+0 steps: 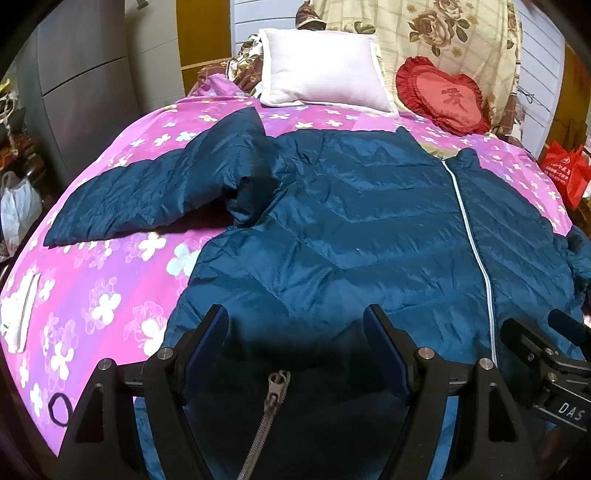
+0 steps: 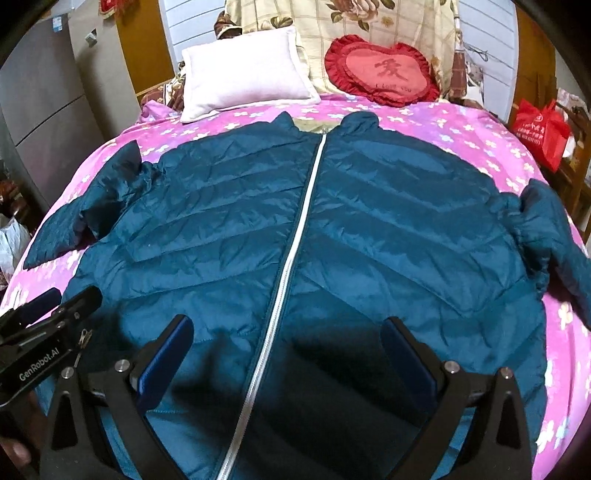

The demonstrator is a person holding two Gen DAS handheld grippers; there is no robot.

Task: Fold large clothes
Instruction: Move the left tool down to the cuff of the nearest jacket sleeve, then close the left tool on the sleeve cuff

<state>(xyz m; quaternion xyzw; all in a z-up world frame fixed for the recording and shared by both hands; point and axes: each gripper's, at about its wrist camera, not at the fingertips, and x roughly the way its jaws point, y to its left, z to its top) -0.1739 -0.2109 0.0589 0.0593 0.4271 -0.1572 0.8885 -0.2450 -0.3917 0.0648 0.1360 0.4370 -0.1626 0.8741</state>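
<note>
Puffer jacket: deep teal-blue, shiny, quilted in chevron lines; white zipper down centre. Bedspread: bright pink-purple, white and pale blue flower print. Square pillow: plain off-white. Heart cushion: red, ruffled edge, darker red character in middle. Blanket at headboard: cream, checked, brown roses. Bag: red, white print. Gripper fingers: black, blue pads.

Soft indoor light falls from above on the jacket, its sheen faintly glaring. Dark shadows pool near the bottom of both views. Fisheye curvature bends edges; corners go black.
</note>
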